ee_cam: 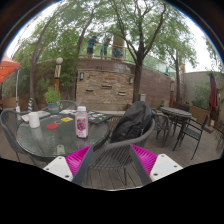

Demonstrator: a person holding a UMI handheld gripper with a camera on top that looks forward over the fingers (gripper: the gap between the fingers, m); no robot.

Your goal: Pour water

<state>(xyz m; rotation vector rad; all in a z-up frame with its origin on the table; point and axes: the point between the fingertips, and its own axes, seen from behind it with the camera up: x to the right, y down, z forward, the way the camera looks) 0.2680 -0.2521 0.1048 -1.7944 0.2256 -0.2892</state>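
Glass tabletop (pixel 45 140) glossy; chair (pixel 118 152) metal mesh; wall (pixel 105 88) rough brick.

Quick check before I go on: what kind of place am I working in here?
Most likely an outdoor patio or garden seating area. A round glass table holds a water bottle, metal chairs stand about, and a brick wall with trees lies beyond. The open gripper holds nothing.

- Bottle (pixel 82 122) stands on the counter (pixel 45 138), ahead and left of the tongs (pixel 112 160).
- Cup (pixel 34 119) on the counter, left of the bottle.
- Chair (pixel 128 140) just ahead of the tongs, right of the counter.
- Brick wall (pixel 105 88) behind; trees (pixel 130 30) beyond it.
- More chairs (pixel 180 125) far right.
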